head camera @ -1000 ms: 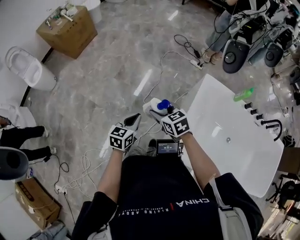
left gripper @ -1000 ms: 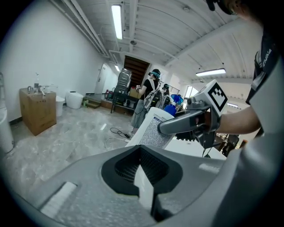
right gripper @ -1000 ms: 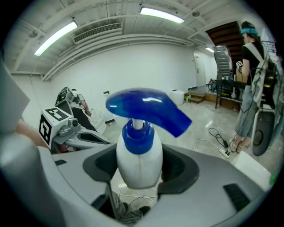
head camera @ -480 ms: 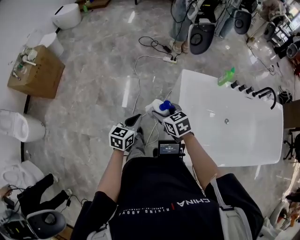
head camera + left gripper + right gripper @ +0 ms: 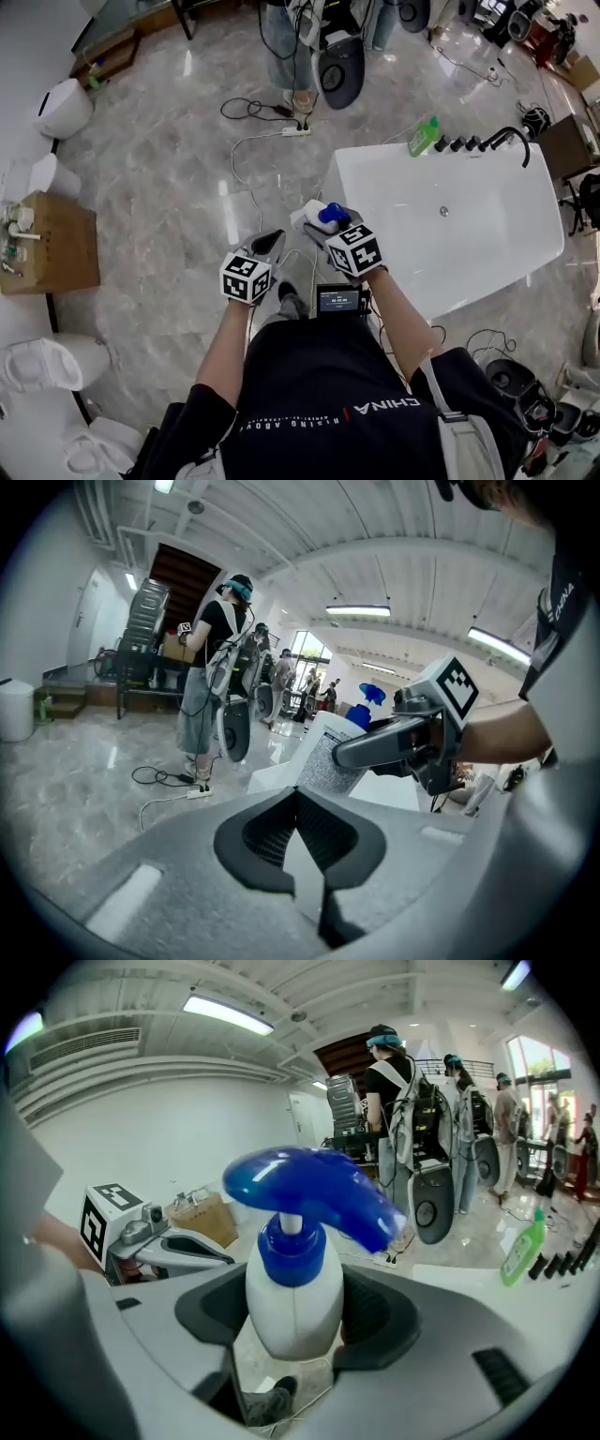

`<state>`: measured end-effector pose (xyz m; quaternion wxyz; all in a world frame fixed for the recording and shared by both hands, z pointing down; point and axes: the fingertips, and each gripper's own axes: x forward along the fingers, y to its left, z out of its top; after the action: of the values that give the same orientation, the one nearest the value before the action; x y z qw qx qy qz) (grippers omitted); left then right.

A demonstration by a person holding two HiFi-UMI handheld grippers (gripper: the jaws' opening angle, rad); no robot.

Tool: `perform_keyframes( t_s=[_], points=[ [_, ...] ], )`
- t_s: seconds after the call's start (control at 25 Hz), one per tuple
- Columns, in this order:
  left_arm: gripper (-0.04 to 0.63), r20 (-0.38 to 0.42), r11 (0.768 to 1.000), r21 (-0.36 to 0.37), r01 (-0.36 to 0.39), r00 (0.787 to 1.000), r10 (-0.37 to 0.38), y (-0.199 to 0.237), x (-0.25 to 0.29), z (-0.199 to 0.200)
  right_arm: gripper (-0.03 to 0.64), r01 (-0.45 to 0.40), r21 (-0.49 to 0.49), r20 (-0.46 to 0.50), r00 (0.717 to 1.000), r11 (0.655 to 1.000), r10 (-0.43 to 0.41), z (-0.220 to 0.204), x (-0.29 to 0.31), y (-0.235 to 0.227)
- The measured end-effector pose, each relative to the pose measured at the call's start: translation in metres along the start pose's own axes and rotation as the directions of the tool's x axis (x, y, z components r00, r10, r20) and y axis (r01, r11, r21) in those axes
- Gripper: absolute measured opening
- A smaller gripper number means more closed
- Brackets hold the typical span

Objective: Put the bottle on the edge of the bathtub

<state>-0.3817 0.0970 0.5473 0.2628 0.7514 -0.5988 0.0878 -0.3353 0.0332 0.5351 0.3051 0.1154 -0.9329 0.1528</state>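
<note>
Marble floor [image 5: 169,187] | bathtub [image 5: 349,192] near | right jaws clamp bottle [image 5: 292,1309], base hidden | left jaws together, empty

Grippers: two – left gripper [image 5: 270,242], right gripper [image 5: 321,223]. Marker cubes [image 5: 246,278]: two, one per gripper. Bottles: two – white bottle [image 5: 312,208], green bottle [image 5: 424,137]. Tub [image 5: 487,234]: one. Faucet [image 5: 511,138]: one. Black knobs [image 5: 459,143] beside it: too small to count. Box [image 5: 58,242]: one. Power strip [image 5: 298,129]: one. Screen [image 5: 337,299]: one. White fixtures [image 5: 64,108] along left side: at least three. People [image 5: 386,1110] standing in right gripper view: at least three.
</note>
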Motion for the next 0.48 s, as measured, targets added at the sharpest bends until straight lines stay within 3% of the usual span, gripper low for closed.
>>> perform_keyframes(
  t_s=[0.24,0.48],
  points=[
    [0.009,-0.039,0.991,0.046,0.126,0.992,-0.124,0.022,0.027,0.022,0.273,0.122,0.083,0.006,0.992,0.989,-0.123,0.013,0.005,-0.028],
    [0.009,-0.087,0.967,0.071,0.244,0.968,-0.237,0.013,0.074,0.035,0.273,0.227,0.162,0.007,0.973,0.96,-0.231,0.007,-0.01,-0.078]
  ],
)
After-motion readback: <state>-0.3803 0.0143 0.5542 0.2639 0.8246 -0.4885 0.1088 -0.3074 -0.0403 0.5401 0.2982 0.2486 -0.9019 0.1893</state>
